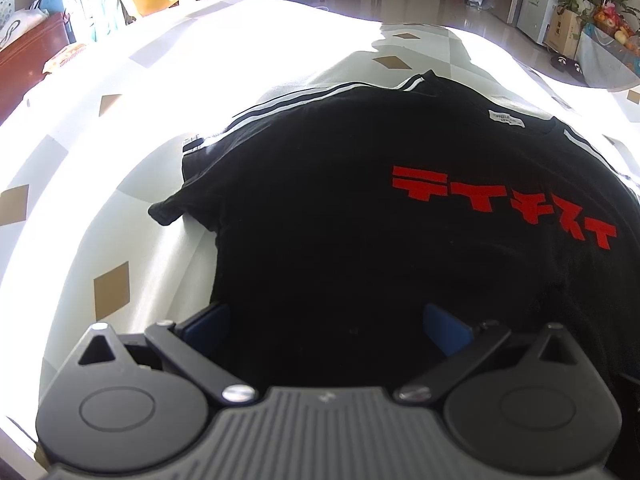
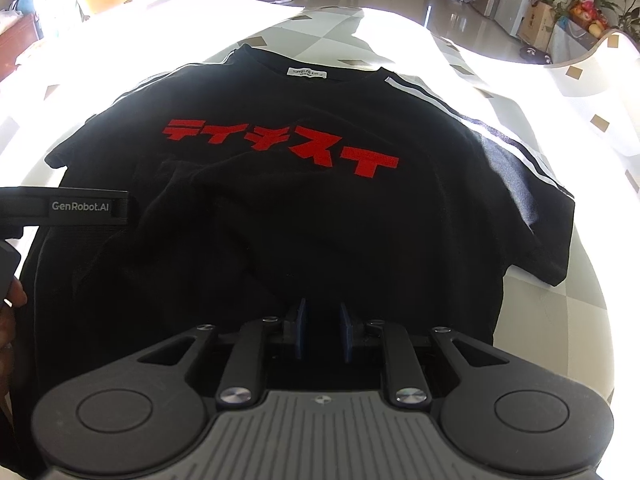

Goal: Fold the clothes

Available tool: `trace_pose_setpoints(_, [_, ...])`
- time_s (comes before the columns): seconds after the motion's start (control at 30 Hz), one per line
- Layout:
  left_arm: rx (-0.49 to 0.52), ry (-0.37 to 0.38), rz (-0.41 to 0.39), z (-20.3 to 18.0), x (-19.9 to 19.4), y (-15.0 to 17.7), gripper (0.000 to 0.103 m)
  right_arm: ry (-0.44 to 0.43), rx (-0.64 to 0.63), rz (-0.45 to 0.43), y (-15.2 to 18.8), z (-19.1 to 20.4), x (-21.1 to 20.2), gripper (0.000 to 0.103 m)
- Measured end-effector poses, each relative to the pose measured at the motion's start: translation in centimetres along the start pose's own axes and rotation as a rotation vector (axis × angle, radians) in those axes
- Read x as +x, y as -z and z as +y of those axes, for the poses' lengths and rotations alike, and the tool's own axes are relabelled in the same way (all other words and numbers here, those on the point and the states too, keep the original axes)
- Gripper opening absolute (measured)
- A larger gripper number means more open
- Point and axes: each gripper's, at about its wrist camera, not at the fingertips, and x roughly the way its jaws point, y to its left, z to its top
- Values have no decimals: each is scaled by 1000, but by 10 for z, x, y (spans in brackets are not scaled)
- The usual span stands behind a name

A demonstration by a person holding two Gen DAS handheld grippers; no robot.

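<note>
Sunlit white cloth with tan diamonds (image 1: 112,292) covers the table, and on it lies a black T-shirt with red lettering and white shoulder stripes (image 1: 340,220), spread flat, collar away. Left wrist view: the left gripper (image 1: 326,326) hovers over the hem, blue pads wide apart, released. Right wrist view: the right gripper (image 2: 323,330) sits at the hem, pads narrowly parted; whether it pinches cloth, I cannot tell.

A: Where's the shirt (image 2: 280,208) rel. to right gripper (image 2: 323,334)?
B: Flat on the table (image 2: 560,320), straight ahead; collar far end.
A: Left gripper (image 1: 334,330)?
B: Over hem, sleeve (image 1: 192,184) ahead-left.
</note>
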Motion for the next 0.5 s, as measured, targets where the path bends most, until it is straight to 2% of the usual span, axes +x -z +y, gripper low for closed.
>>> trace_pose_setpoints(0.13, [-22,32,22,6,-1,-5,103,-37,66,-21,-3,-6,-6,23])
trace_pose_setpoints(0.3, [-152,144,25,25,-3,-16,103,-111,-11,-77,1,12,-18,31])
trace_pose_setpoints(0.43, [-151,112,20,24,5,-29,103,-176,-67,-61,6,32,-17,31])
trace_pose_setpoints(0.5, [-132,89,19,19,8,-32,103,-175,-101,-62,9,41,-16,31])
